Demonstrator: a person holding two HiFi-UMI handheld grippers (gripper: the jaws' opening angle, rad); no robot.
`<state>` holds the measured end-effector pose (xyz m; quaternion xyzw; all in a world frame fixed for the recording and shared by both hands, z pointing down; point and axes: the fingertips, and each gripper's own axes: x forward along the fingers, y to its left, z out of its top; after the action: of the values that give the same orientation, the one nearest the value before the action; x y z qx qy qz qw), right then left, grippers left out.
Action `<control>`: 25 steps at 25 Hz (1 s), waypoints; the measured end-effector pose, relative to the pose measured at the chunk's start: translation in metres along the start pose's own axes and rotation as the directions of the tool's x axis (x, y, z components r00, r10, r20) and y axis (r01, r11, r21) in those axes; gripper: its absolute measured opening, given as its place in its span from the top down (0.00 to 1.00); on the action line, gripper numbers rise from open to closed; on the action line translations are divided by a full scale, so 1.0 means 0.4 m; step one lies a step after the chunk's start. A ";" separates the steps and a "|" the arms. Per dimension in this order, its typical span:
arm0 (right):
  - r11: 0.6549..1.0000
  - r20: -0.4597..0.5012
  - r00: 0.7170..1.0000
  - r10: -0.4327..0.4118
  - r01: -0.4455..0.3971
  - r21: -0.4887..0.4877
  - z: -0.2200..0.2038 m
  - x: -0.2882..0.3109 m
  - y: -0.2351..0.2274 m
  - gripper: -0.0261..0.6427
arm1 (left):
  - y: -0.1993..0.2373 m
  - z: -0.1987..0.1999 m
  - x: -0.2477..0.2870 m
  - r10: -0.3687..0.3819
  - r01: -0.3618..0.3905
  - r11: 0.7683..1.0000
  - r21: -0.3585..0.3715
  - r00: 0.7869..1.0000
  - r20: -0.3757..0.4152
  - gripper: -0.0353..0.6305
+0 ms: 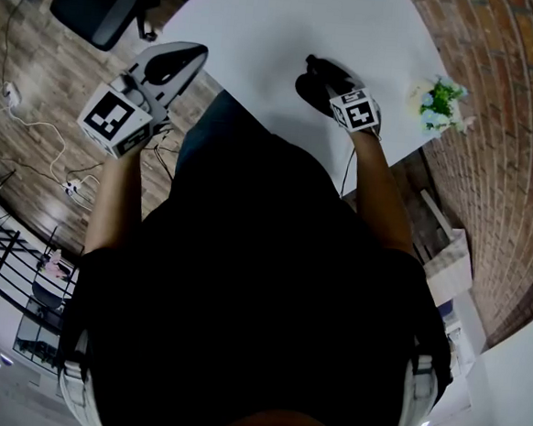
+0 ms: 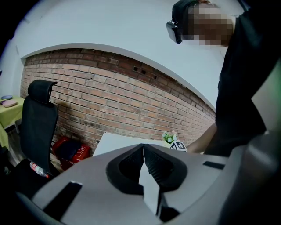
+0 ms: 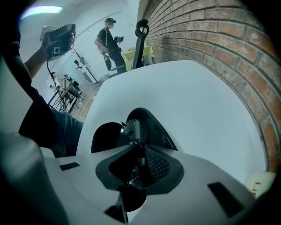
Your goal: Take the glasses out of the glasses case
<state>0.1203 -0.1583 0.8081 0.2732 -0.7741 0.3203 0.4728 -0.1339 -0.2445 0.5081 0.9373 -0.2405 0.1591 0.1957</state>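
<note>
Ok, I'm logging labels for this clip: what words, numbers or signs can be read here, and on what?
"L": red print on the cream object at the corner of the right gripper view; the rest is cut off and unreadable.
Left marker cube and right marker cube: black-and-white square patterns only, no words.
Nothing else is readable.

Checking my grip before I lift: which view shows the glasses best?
The right gripper view: the glasses sit pinched between the jaws of the right gripper, above the open glasses case. The head view shows only the dark glasses case under that gripper, no glasses clearly. The left gripper view misses them.
</note>
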 end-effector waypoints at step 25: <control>0.999 -0.044 0.999 0.017 -0.019 -0.049 -0.009 0.017 0.007 0.89 | -0.009 -0.009 -0.005 0.006 -0.006 1.000 -0.009 1.000 0.001 0.93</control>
<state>0.1174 -0.1545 0.8149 0.2476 -0.7735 0.3114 0.4933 -0.1347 -0.2392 0.5093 0.9358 -0.2443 0.1581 0.1990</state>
